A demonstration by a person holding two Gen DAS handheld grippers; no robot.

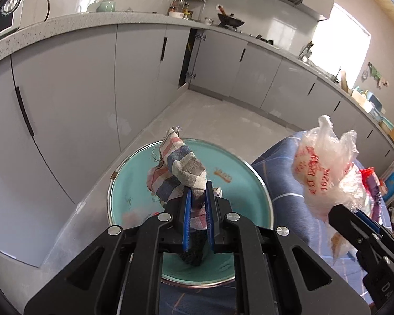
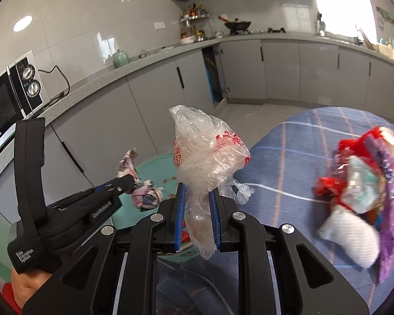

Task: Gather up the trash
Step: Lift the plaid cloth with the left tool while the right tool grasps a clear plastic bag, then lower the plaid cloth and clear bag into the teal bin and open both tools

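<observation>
While grey kitchen cabinets [image 1: 65, 92] line the far walls, left claw [image 1: 198, 197] clamps a striped rag [image 1: 181, 168], right claw [image 2: 197, 199] a plastic bag [image 2: 207, 152], above the blue-clothed surface [image 2: 302, 136].

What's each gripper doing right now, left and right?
Left gripper: shut on the striped cloth.
Right gripper: shut on the clear plastic bag.
</observation>
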